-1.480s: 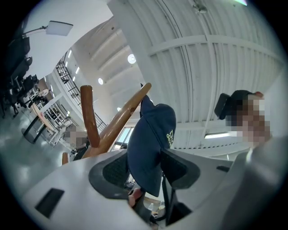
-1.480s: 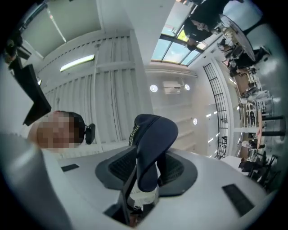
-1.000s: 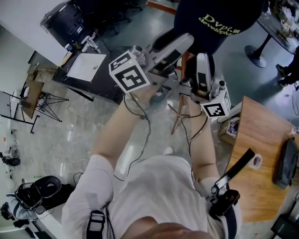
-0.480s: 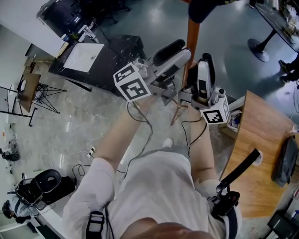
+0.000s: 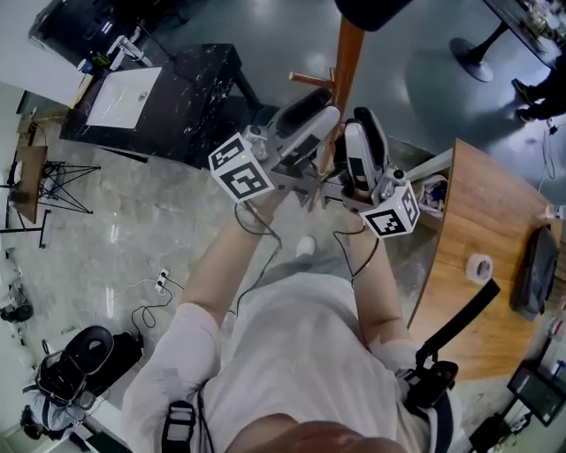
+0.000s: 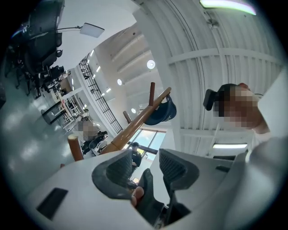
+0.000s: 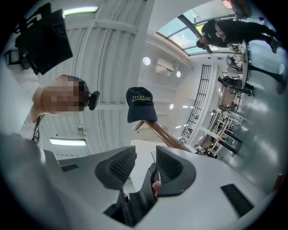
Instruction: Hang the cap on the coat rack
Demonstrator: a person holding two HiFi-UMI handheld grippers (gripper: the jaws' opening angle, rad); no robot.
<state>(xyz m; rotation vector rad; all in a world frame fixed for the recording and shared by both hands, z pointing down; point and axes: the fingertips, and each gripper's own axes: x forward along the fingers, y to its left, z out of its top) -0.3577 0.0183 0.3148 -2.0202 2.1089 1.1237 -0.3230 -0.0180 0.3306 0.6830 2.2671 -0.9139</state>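
A dark navy cap (image 5: 376, 11) with yellow lettering sits on top of the wooden coat rack pole (image 5: 347, 62), cut off by the head view's upper edge. No gripper touches it. My left gripper (image 5: 311, 119) and right gripper (image 5: 363, 142) are held side by side below the cap, on either side of the pole, pointing upward. In the left gripper view the cap (image 6: 161, 111) hangs far beyond the open left gripper (image 6: 145, 162). In the right gripper view the cap (image 7: 140, 105) and pole (image 7: 164, 134) stand well past the open right gripper (image 7: 145, 159). Nothing lies between either pair of pads.
A wooden table (image 5: 460, 292) at the right carries a tape roll (image 5: 478, 264) and a dark pouch (image 5: 531, 274). A black marble table (image 5: 186, 97) with a white sheet (image 5: 119, 93) stands upper left. A rack peg (image 5: 309, 80) juts left. Black gear (image 5: 80, 354) and cables lie on the floor.
Both grippers have dropped away from the cap, which stays on the rack top. The cap now sits farther off, at the head view's upper edge.
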